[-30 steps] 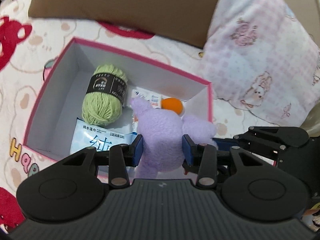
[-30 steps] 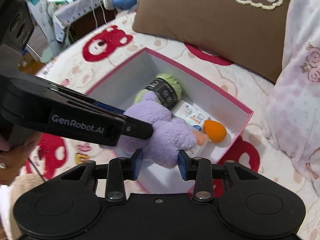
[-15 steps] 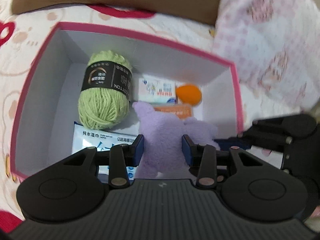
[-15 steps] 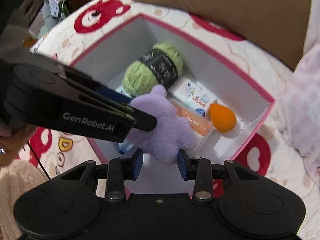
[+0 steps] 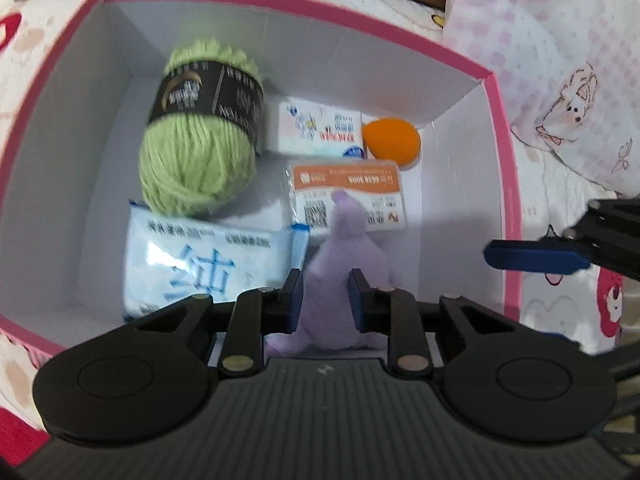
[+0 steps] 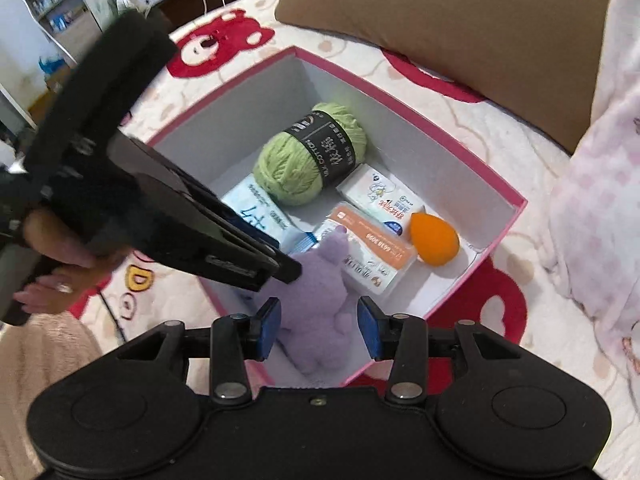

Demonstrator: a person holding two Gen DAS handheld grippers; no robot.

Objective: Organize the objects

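Inside the pink-rimmed box [image 5: 496, 128] [image 6: 516, 216], white-walled, set on a bedspread [image 6: 480, 128] printed with red bears:

- Yarn ball [image 5: 200, 152] [image 6: 308, 160], green, black band reading "COTTON" in part; lies at the far left of the box floor.
- Wipes packet [image 5: 200, 264] [image 6: 260, 212], pale blue, large Chinese character in blue and a line of small print too blurred to read; just beside the yarn on its near side.
- Tissue pack [image 5: 320, 132] [image 6: 380, 196], white with red Chinese lettering; touching the yarn's band.
- Tissue pack with orange header [image 5: 348, 188] [image 6: 372, 252], digits "6638 3068" and a QR code.
- Makeup sponge [image 5: 392, 140] [image 6: 434, 240], orange, teardrop-shaped, in the far right corner.
- Plush toy [image 5: 340, 264] [image 6: 316, 308], lilac, at the near wall, its ear overlapping the orange-header pack.

Left gripper [image 5: 324, 296] [image 6: 276, 268]: blue pads pinching the plush toy at its body; side lettering too blurred to read.
Right gripper [image 6: 318, 328] [image 5: 536, 258]: pads spread either side of the plush toy, not pressing it.

Behind the box: brown cushion [image 6: 460, 28]; pink checked pillow [image 5: 560, 60] at right.
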